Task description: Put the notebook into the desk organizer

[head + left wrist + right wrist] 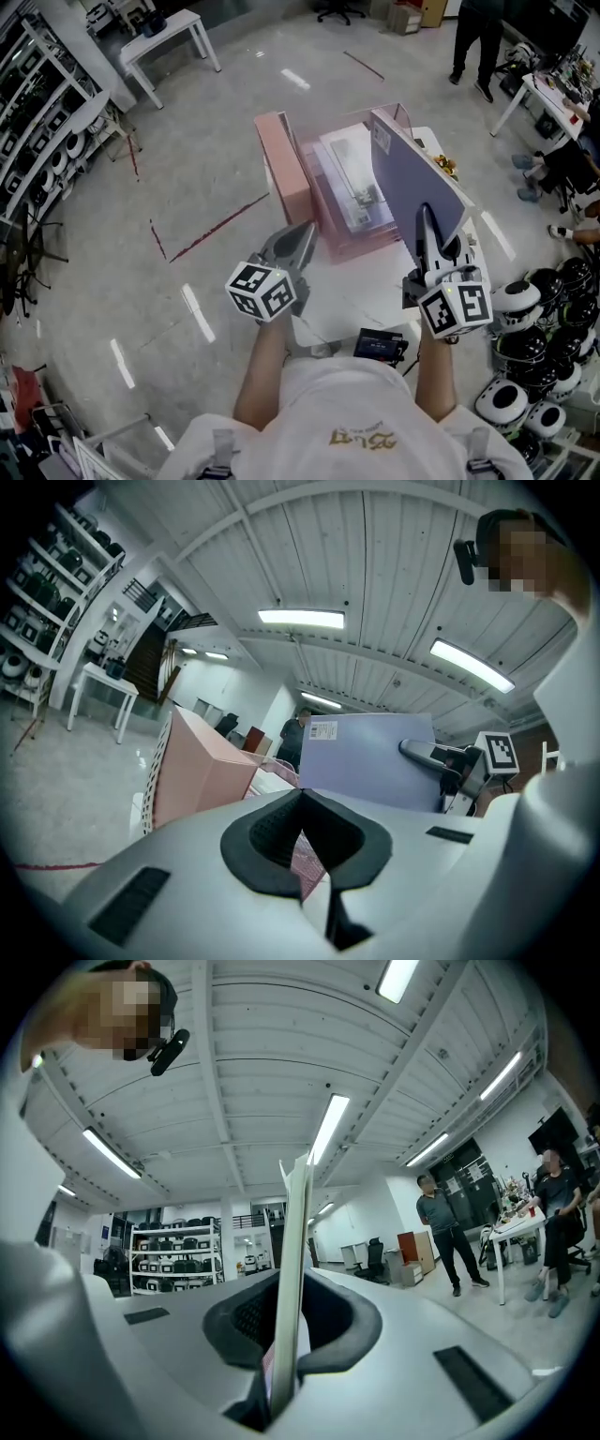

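A lavender notebook [412, 176] stands upright over the right side of the pink desk organizer [281, 164]. My right gripper [425, 217] is shut on its near lower edge. In the right gripper view the notebook [298, 1241] shows edge-on between the pads of the right gripper [286, 1372]. My left gripper [302, 234] hovers at the organizer's near left corner. Its jaws are shut with nothing between them. From the left gripper view, past the left gripper [305, 855], I see the organizer's pink wall [202, 771] and the notebook [370, 761] behind it. The organizer's clear compartments hold papers.
The organizer stands on a small white table [361, 291]. A black device [380, 345] lies at the table's near edge. Several black and white helmets [553, 300] are piled on the right. Shelves [37, 141] line the left wall. A person [478, 37] stands far back.
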